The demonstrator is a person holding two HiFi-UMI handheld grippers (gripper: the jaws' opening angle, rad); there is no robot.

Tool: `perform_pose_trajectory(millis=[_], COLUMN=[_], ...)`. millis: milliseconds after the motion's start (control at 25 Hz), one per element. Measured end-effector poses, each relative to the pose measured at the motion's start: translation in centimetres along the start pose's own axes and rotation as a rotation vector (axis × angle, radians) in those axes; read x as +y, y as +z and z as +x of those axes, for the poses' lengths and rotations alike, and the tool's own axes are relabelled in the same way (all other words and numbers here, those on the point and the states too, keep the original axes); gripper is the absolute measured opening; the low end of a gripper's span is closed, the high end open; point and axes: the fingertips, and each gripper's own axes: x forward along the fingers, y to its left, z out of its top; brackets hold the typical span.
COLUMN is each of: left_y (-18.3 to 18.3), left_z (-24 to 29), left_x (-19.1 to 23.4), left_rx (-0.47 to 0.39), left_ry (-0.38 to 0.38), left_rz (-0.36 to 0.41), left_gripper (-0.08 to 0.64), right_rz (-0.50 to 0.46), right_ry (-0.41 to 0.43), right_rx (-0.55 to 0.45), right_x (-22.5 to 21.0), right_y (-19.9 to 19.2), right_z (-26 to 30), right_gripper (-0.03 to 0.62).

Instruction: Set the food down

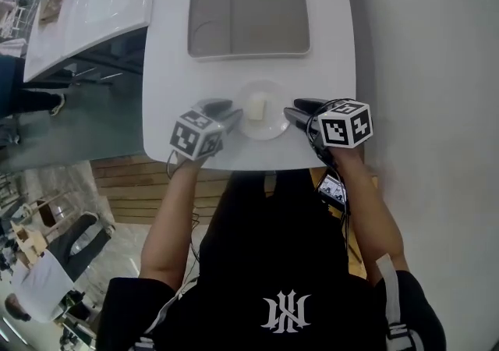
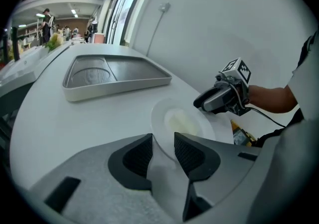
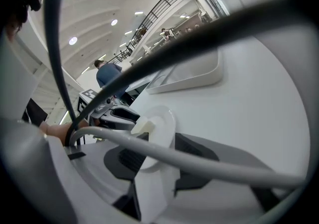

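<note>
Two pairs of tongs meet at one small white plate (image 1: pixel 273 128) near the front edge of the white surface (image 1: pixel 171 45). In the head view the left tongs (image 1: pixel 231 114) are at its left rim and the right tongs (image 1: pixel 291 112) at its right. From up there the marker cubes (image 1: pixel 195 136) cover much of each tool and the tips are only dark wedges. The grip can't be read, nor whether the plate's underside touches the surface. On the plate lies a pale block of food (image 1: pixel 256 110). Beyond it sits a grey tray (image 1: pixel 249 52) with two compartments. A second table (image 1: pixel 86 10) at upper left is cut off by the frame, its clutter too small to name.

In the left gripper view, the left tongs (image 2: pixel 163 141) are drawn close on the plate's near rim (image 2: pixel 160 118), which runs between the two pads. The food (image 2: pixel 182 123) is washed out against the white. The right tongs (image 2: pixel 200 103) reach the far rim. The tray (image 2: pixel 115 89) shows a round recess at its left end.

In the right gripper view, a grey cable (image 3: pixel 209 166) and a dark cable (image 3: pixel 55 44) cross the lens and hide part of the pads. Even so, the right tongs (image 3: pixel 158 143) are clamped on the plate (image 3: pixel 162 121), with the food (image 3: pixel 141 127) on it.
</note>
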Motion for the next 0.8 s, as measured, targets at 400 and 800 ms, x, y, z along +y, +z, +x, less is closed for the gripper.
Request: perform_pose_trajectory(millis=[400,800], left_y=[0.3,0.4], left_z=[0.2,0.2], left_x=[-0.2,0.5], left_rx=[-0.028,-0.046], left_ry=[0.099,0.097], left_rz=[-0.053,-0.076], left_gripper=[0.114,0.098], right_rz=[0.036,0.121], right_ry=[0.012,-0.044], right_rx=[0.07,0.036], right_x=[0.1,-1.6], right_y=[0.1,0.4], right_z=[0.4,0.8], right_gripper=[0.142,0.032])
